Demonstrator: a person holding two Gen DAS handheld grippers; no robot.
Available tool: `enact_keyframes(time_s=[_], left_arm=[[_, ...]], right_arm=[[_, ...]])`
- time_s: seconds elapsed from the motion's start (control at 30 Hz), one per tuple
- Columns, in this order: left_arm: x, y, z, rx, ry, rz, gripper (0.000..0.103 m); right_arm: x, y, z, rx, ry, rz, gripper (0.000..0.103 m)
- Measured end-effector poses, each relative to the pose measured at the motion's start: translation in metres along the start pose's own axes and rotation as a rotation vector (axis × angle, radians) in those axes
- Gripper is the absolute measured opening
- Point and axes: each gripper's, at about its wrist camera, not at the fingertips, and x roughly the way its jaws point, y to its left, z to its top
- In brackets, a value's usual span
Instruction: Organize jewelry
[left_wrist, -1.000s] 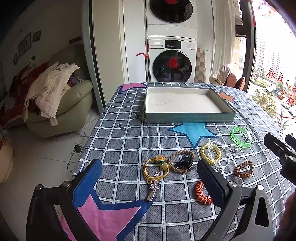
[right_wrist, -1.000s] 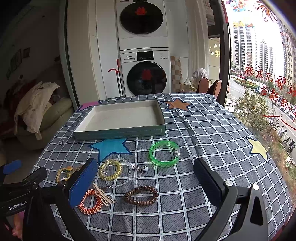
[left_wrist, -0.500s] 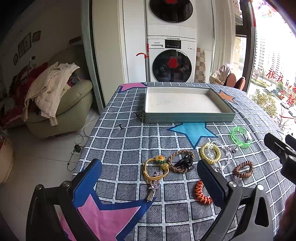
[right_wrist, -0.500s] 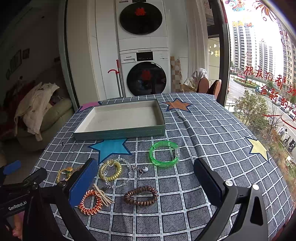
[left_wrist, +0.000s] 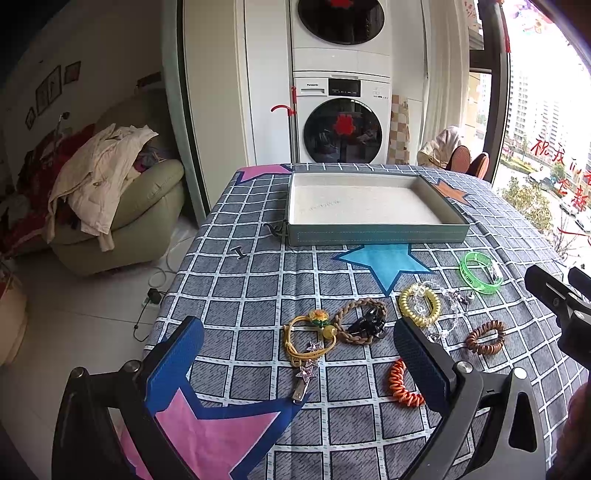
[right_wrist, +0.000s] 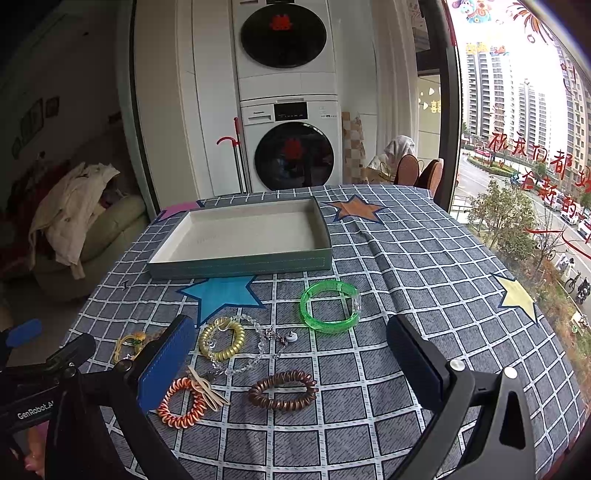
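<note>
An empty teal box (left_wrist: 376, 233) (right_wrist: 240, 261) stands at the back of the table. Loose pieces lie in front of it: a green bangle (left_wrist: 480, 272) (right_wrist: 329, 306), a yellow coil tie (left_wrist: 420, 305) (right_wrist: 222, 339), a clear bead string (right_wrist: 255, 354), a brown coil tie (left_wrist: 485, 336) (right_wrist: 283, 390), an orange coil tie (left_wrist: 402, 384) (right_wrist: 181, 402), a braided bracelet (left_wrist: 360, 320), a yellow cord bracelet (left_wrist: 306, 339) and a star clip (left_wrist: 304, 376). My left gripper (left_wrist: 295, 350) is open above the cord bracelet. My right gripper (right_wrist: 291, 350) is open above the brown tie.
The table carries a grey checked cloth with coloured stars (left_wrist: 384, 263). An armchair with clothes (left_wrist: 110, 206) stands left of the table. Stacked washing machines (left_wrist: 341, 125) are behind it. A window (right_wrist: 517, 147) is on the right.
</note>
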Motion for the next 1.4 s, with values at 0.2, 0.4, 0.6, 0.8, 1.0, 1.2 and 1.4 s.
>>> enact_keyframes(time_s=[0.2, 0.4, 0.6, 0.8, 1.0, 1.2, 1.4], left_arm=[[0.0, 0.0, 0.0, 0.0, 0.0, 0.0, 0.103], [0.004, -0.002, -0.002, 0.002, 0.004, 0.0, 0.103], [0.009, -0.003, -0.002, 0.005, 0.011, 0.002, 0.103], [0.011, -0.004, -0.001, 0.006, 0.019, 0.003, 0.103], [0.013, -0.003, -0.002, 0.005, 0.025, 0.005, 0.103], [0.018, -0.001, -0.002, 0.008, 0.037, 0.009, 0.103], [0.023, 0.01, -0.004, 0.008, 0.047, 0.002, 0.103]], right_arm=[[0.0, 0.001, 0.0, 0.0, 0.003, 0.002, 0.103], [0.002, 0.0, -0.001, 0.001, 0.007, 0.004, 0.103], [0.004, -0.001, -0.002, 0.001, 0.014, 0.006, 0.103], [0.006, 0.0, -0.001, 0.001, 0.021, 0.007, 0.103], [0.009, -0.002, -0.002, 0.003, 0.027, 0.003, 0.103], [0.011, -0.005, -0.003, 0.008, 0.044, -0.001, 0.103], [0.016, -0.014, -0.004, 0.021, 0.075, -0.011, 0.103]])
